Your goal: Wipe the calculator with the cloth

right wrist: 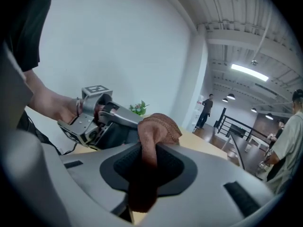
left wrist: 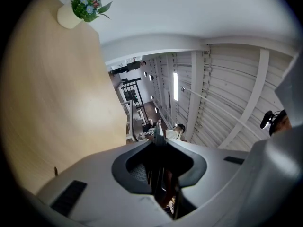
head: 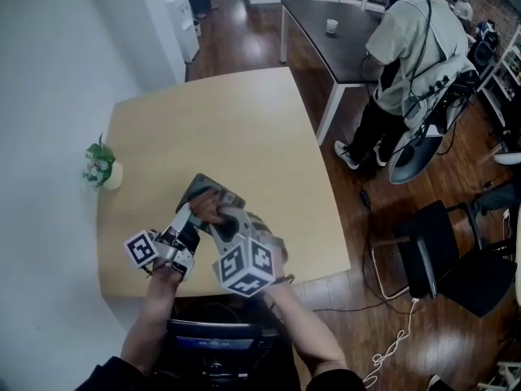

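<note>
The calculator (head: 213, 190), held over the table (head: 244, 120) at the near right of the flower pot (head: 103, 169), juts lengthwise from the left gripper (head: 189, 217), which is pinched tight on its near end, while the right gripper (head: 218, 223), clamped on the cloth (right wrist: 158, 126), faces it from the side away from the pot.

The cloth (right wrist: 158, 126) is rust brown and the calculator (head: 208, 187) dark grey. The table (head: 228, 120) is pale wood; the flowerpot (head: 113, 176) is cream.
</note>
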